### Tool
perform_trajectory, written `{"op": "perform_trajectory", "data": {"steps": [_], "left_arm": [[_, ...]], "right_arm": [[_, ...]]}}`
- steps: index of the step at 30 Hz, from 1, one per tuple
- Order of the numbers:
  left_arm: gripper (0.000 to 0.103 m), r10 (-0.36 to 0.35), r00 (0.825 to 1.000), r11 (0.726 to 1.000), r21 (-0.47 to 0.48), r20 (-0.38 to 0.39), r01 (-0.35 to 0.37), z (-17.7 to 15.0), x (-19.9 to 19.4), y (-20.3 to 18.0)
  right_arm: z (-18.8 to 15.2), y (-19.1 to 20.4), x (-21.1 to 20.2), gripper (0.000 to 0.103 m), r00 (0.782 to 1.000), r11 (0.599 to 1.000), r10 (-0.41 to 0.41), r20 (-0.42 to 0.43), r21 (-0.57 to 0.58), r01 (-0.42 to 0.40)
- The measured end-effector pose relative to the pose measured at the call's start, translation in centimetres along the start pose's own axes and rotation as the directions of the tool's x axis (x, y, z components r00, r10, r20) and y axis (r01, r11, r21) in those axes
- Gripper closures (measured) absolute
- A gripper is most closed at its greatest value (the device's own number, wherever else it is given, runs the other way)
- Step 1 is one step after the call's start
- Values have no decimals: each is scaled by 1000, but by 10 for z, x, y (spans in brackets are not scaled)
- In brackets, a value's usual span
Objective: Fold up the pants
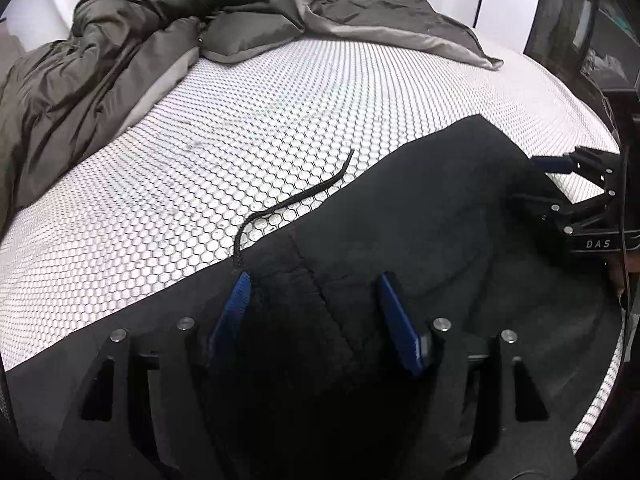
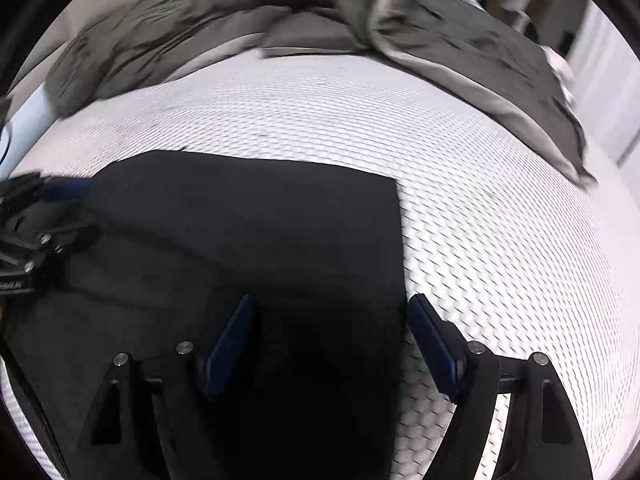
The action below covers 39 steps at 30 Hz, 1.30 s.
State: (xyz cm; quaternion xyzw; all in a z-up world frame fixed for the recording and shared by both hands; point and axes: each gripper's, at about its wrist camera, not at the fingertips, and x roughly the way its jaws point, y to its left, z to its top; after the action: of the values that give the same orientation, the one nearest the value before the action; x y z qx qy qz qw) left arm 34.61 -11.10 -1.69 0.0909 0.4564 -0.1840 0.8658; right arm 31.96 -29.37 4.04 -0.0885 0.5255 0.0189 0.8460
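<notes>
The black pants point(image 1: 420, 240) lie flat on the white honeycomb-patterned mattress point(image 1: 200, 168), their drawstring point(image 1: 296, 196) trailing onto it. The left gripper point(image 1: 314, 286) hangs over the waistband with its jaws apart, gripping nothing. The right gripper point(image 2: 332, 308) straddles the pants' right edge, likewise spread and empty.

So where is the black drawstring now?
In the left wrist view, the drawstring lies on the white mattress, trailing from the black pants just beyond the left gripper.
</notes>
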Motion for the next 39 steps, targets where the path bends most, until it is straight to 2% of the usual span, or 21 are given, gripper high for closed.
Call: {"op": "perform_trajectory", "data": {"steps": [2,4,7,9,10,11,13,14,16,17,19,21,23,26,28,29,31,33,35,38,39], "left_arm": [[40,34,999,999,11,22,-35,5,-15,-1],[40,79,993,997,9,89,-80,11,-34,-3],[40,57,992,998,-33,117,-54,20,-38,-3],[44,62,995,997,-39,76,-59,22,-19,-3],[49,75,996,997,-34,39,-74,21,-6,-4],[49,86,996,996,-37,-6,-86,18,10,-1],[46,46,999,996,-72,-15,-47,13,22,7],[44,25,1000,996,-91,-13,-26,11,22,12],[42,0,1000,994,-107,-5,-1,9,20,17],[41,0,1000,994,-112,-8,-1,7,19,19],[41,4,1000,992,-125,-7,-5,4,13,20],[42,57,998,992,-111,9,-56,4,-3,16],[43,102,993,994,-48,65,-99,1,-31,0],[43,50,991,999,13,124,-52,-12,-59,-24],[43,-7,995,997,77,98,0,-25,-55,-43],[43,-12,998,994,111,68,4,-31,-46,-51],[42,37,999,987,154,14,-39,-40,-22,-58],[41,6,1000,988,157,19,-9,-43,-16,-53],[41,-11,1000,989,145,26,7,-43,-21,-50],[39,-2,999,990,142,32,-3,-44,-24,-50],[39,9,999,990,142,32,-14,-44,-26,-52]], "right_arm": [[0,1,-11,23,999,1000,27,22,11,-27],[5,7,-22,23,997,999,47,59,10,-47],[16,26,-35,23,984,992,121,132,8,-123],[26,46,-29,23,973,984,175,151,2,-177],[30,54,-23,23,972,983,184,145,-1,-185],[41,61,-8,23,976,983,181,119,-11,-181],[45,67,17,23,990,992,124,61,-36,-122],[37,65,26,23,999,998,41,33,-51,-40],[32,49,27,23,999,999,-26,37,-20,27],[32,30,27,23,998,997,-64,25,39,63],[28,1,25,23,987,983,-158,7,100,157],[25,-16,18,24,995,981,-98,11,169,95],[23,-19,3,24,998,981,-46,38,190,38],[19,8,-30,23,988,993,84,127,66,-93],[11,28,-39,21,975,984,179,129,-14,-179],[8,37,-38,21,971,978,207,116,-42,-204],[0,61,-21,21,972,970,227,52,-95,-222],[-14,72,3,22,991,980,134,-28,-144,-136],[-21,64,3,22,997,982,83,-6,-167,-83],[-33,25,-8,21,997,990,-76,8,-116,76],[-38,14,-9,21,995,992,-97,5,-86,97]]}}
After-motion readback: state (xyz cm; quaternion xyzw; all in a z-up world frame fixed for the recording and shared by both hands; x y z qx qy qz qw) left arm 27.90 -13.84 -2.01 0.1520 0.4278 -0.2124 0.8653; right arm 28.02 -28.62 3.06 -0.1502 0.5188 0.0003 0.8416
